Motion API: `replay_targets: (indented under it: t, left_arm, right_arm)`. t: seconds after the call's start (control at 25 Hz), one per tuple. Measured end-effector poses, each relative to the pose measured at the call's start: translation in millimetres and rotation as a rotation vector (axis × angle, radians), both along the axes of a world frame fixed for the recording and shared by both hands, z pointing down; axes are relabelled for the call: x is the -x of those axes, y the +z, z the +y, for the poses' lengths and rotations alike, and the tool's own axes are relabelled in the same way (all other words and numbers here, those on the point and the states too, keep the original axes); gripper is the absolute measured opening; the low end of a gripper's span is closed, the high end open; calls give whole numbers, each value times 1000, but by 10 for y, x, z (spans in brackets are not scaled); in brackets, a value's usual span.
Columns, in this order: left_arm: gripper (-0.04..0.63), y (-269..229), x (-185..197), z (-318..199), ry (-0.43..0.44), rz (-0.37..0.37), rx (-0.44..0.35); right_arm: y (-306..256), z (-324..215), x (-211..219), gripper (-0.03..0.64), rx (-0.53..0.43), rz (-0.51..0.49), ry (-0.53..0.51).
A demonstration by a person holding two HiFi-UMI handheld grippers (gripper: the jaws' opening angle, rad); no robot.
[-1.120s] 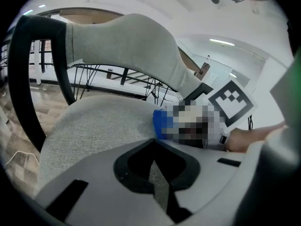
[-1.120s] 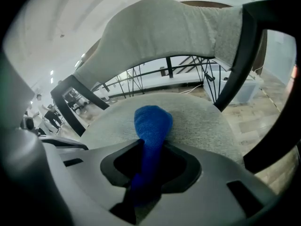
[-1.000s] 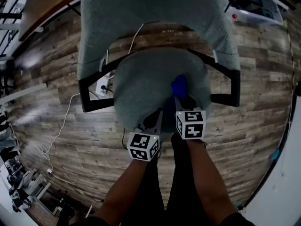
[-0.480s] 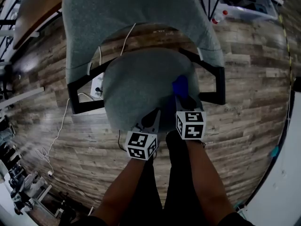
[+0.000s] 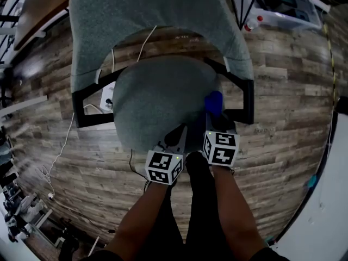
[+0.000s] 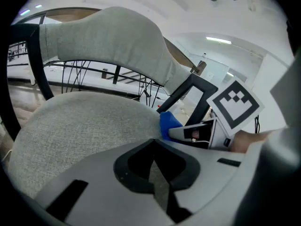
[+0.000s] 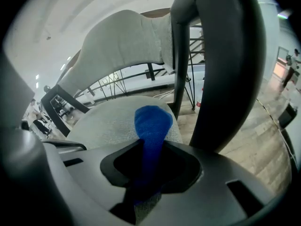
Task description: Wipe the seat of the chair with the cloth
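Note:
The chair's grey fabric seat (image 5: 157, 102) lies below me, its backrest (image 5: 152, 20) at the top of the head view. My right gripper (image 5: 214, 115) is shut on a blue cloth (image 5: 213, 102), which rests at the seat's right edge beside the black armrest (image 5: 247, 99). In the right gripper view the cloth (image 7: 151, 126) sticks out forward from between the jaws over the seat (image 7: 108, 121). My left gripper (image 5: 177, 136) is at the seat's front edge, shut with nothing in it. The left gripper view shows the seat (image 6: 80, 126), the cloth (image 6: 168, 125) and the right gripper (image 6: 200, 132) to its right.
The chair stands on a wood-plank floor (image 5: 283, 124). A white cable (image 5: 62, 151) and a power strip (image 5: 107, 95) lie at the left under the armrest frame (image 5: 81, 107). A table edge (image 5: 38, 10) is at top left, and a bin (image 5: 291, 7) at top right. The person's legs (image 5: 201, 211) stand before the chair.
The right gripper and the blue cloth have slid right across the seat to its right edge. The left gripper has stayed at the front edge.

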State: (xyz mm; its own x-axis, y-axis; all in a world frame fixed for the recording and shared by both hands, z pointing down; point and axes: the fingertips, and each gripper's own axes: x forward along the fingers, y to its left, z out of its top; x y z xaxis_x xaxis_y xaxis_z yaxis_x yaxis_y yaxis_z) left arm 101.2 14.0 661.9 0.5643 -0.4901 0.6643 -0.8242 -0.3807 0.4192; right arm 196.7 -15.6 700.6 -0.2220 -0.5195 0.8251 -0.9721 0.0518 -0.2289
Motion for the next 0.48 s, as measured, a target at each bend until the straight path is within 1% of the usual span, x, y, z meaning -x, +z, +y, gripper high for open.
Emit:
replay_targets:
  t: [0.12, 0.28, 0.36, 0.48]
  left_arm:
    - [8, -41, 6, 16, -2, 22, -9]
    - [8, 38, 221, 138, -26, 23, -2]
    - [8, 33, 339, 204, -31, 33, 6]
    - [8, -66, 560, 235, -51, 48, -5]
  right_arm:
    - [-19, -6, -43, 107, -13, 18, 14]
    - [-122, 1, 8, 107, -61, 16, 26]
    - [-200, 14, 89, 107, -78, 26, 17]
    - [-275, 22, 346, 107, -97, 24, -18]
